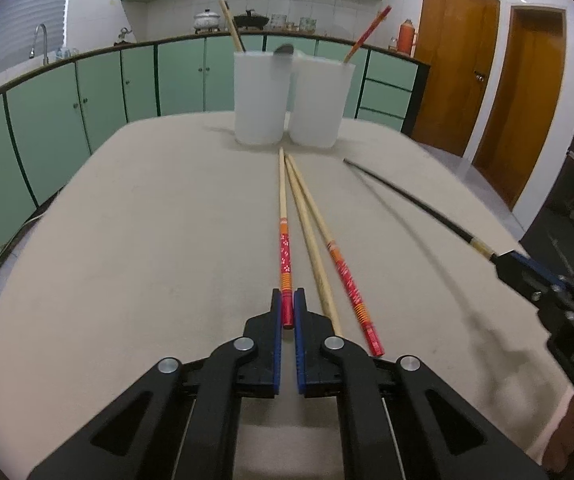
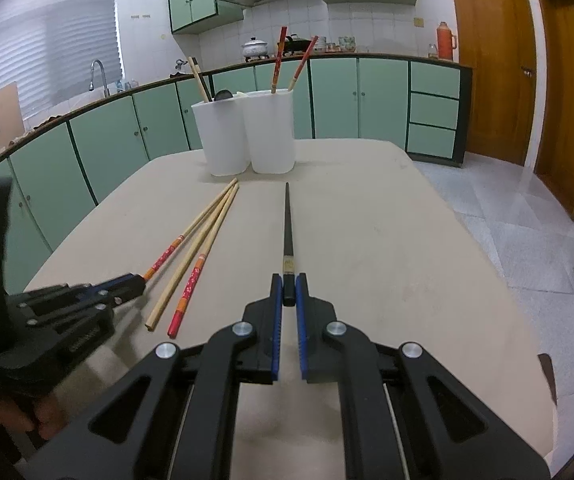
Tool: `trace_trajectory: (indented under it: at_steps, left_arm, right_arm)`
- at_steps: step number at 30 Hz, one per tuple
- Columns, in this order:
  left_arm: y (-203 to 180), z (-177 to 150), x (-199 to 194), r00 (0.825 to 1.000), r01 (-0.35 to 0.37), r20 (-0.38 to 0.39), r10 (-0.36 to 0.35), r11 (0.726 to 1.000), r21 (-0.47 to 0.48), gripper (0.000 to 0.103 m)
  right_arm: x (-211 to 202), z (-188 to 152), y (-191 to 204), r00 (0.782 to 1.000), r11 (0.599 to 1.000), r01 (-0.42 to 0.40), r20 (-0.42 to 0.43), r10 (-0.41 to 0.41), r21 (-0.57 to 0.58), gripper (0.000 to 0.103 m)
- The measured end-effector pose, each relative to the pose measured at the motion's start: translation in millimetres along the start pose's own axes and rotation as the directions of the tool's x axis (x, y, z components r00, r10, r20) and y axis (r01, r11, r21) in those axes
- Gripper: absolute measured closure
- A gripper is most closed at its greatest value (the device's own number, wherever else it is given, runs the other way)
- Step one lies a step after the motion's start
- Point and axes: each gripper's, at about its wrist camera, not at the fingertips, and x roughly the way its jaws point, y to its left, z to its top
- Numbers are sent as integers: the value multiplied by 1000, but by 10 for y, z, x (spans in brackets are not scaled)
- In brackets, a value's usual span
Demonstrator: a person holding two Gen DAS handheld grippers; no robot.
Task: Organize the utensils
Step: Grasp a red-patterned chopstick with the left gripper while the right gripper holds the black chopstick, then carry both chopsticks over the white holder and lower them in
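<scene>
Two grips: your left gripper clenches the red-handled chopstick, right gripper the black chopstick, both aimed toward the white holders.

- My left gripper: matt black plastic, ribbed blue pads, shiny metal pins.
- Chopsticks: pale bare wood, glossy red painted ends.
- Black chopstick: smooth, slightly glossy.
- Cups, upper centre: matt white plastic.
- Table: matt beige.
</scene>
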Motion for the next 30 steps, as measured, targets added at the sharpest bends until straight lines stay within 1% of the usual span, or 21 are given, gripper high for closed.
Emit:
trace_trajectory:
  at_steps: [5,10,13,15,17,22,26,30]
  left_arm:
    - [7,181,-302,997,13,75,-15,1000,24,98]
    - [48,491,-618,986,27,166,-32,999,37,98]
    - [70,688,-748,977,37,209,-44,999,39,98]
    - [74,827,-812,970,41,239,-51,998,46,98]
    - [67,923,-849,965,45,254,-56,998,50,98]
    - [64,1222,-959,952,70,296,-85,996,61,98]
    - [43,1398,-1081,942,85,319,-107,993,80,98]
    - [35,1521,-1185,934,109,331,-134,990,93,98]
  right_arm:
    - [-111,179,10,999,1000,-5,36,6,-25,97]
    - [-265,452,26,996,998,-14,92,19,-53,97]
    - [-388,692,21,990,997,-19,141,29,-70,97]
    - [-441,836,14,987,996,-23,159,36,-82,97]
    - [-501,1045,-3,982,995,-53,175,68,-88,97]
    - [-557,1457,-35,981,992,-95,162,107,-80,97]
    - [-575,1723,-56,976,987,-149,149,157,-63,97]
    - [-572,1917,-19,970,980,-191,140,199,-62,97]
